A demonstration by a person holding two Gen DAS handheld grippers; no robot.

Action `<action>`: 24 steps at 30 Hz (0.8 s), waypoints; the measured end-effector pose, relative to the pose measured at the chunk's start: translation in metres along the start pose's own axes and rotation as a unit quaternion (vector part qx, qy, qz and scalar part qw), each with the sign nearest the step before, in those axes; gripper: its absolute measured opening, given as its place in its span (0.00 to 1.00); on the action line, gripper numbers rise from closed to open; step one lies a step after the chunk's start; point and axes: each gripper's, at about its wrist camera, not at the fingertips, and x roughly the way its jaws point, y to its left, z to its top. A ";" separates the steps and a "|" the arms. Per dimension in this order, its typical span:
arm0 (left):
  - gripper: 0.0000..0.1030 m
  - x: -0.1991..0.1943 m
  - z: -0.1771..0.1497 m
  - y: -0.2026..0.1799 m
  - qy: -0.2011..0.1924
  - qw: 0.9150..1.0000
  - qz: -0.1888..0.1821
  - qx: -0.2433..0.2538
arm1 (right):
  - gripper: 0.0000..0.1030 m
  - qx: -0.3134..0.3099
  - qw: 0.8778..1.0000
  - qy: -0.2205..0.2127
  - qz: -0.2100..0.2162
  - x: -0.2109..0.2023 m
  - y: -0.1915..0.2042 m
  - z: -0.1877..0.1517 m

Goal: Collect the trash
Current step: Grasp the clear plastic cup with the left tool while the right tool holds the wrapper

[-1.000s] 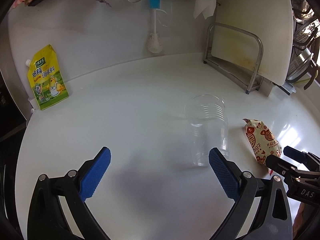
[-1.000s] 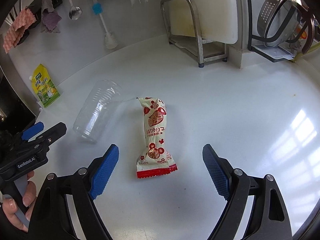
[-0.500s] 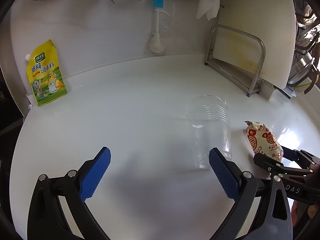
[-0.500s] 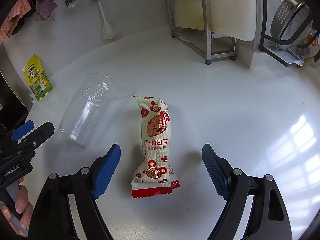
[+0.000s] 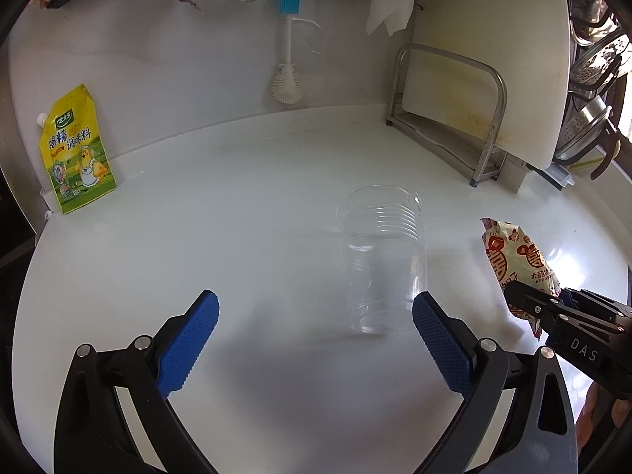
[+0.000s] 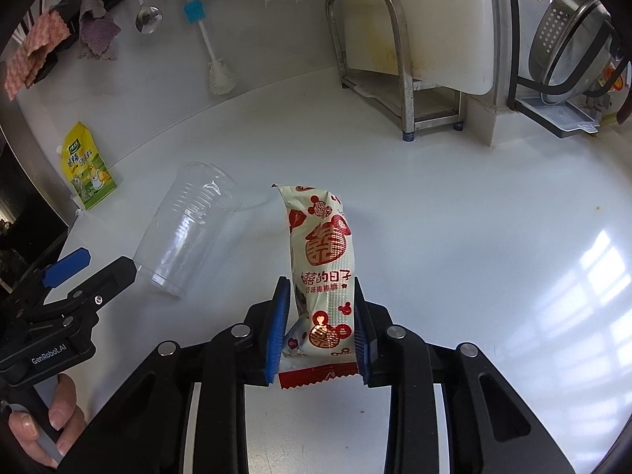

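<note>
Now the right gripper [image 6: 320,324] has just been closing its jaws, and its blue pads press on both sides of the red-and-white snack wrapper [image 6: 322,260], near its lower end, on the white surface [image 6: 474,237]. Just beside the wrapper lies a clear plastic cup [image 5: 381,260] on its side. The left gripper [image 5: 316,339] hangs with jaws wide apart, the cup's base near its right pad. A yellow seasoning pouch [image 5: 75,150] leans against the back wall.
</note>
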 end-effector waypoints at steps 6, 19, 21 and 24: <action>0.94 0.007 0.006 -0.017 0.001 1.000 -0.012 0.008 | 0.28 0.023 1.000 -0.003 0.010 -0.004 -0.015 0.002; 0.94 0.051 0.020 -0.039 0.047 0.999 0.002 0.016 | 0.28 0.043 0.999 -0.008 0.024 -0.010 -0.026 0.001; 0.94 0.057 0.022 -0.039 0.056 0.998 0.000 0.011 | 0.28 0.045 0.999 -0.008 0.026 -0.010 -0.027 0.001; 0.94 0.064 0.023 -0.038 0.067 0.998 -0.003 0.003 | 0.28 0.045 0.999 -0.008 0.028 -0.010 -0.027 0.000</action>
